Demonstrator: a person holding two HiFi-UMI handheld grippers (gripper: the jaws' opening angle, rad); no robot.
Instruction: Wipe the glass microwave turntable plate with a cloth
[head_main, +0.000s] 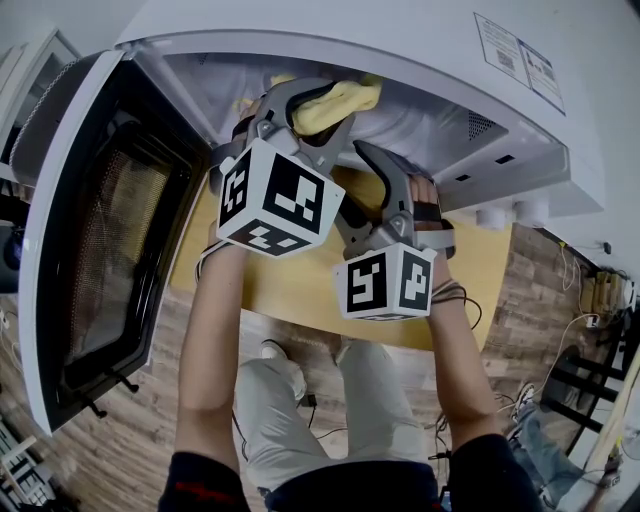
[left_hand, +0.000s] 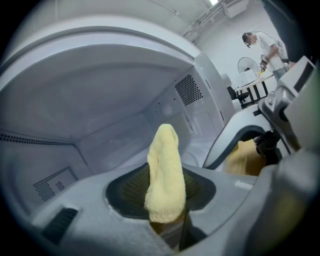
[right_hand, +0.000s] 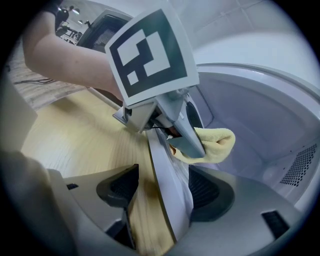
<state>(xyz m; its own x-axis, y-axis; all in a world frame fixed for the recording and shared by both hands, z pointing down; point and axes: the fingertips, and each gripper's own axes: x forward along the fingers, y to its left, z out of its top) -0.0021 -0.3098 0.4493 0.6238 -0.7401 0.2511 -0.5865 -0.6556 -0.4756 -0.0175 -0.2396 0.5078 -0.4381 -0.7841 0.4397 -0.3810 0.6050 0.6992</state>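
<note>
The clear glass turntable plate (right_hand: 265, 110) stands on edge at the open microwave's mouth, and the white cavity shows through it. Its rim (right_hand: 169, 210) runs between the jaws of my right gripper (right_hand: 165, 200), which is shut on it. My left gripper (head_main: 320, 108) is shut on a folded yellow cloth (head_main: 340, 98), whose free end sits against the plate (left_hand: 100, 75). In the left gripper view the cloth (left_hand: 165, 175) sticks up from the shut jaws. In the head view the right gripper (head_main: 378, 165) sits just below and right of the left one.
The microwave door (head_main: 110, 250) hangs open at the left, its body (head_main: 560, 150) to the right. A light wooden table (head_main: 300, 290) carries the microwave, with wood floor below. A person (left_hand: 267, 45) stands at a far desk.
</note>
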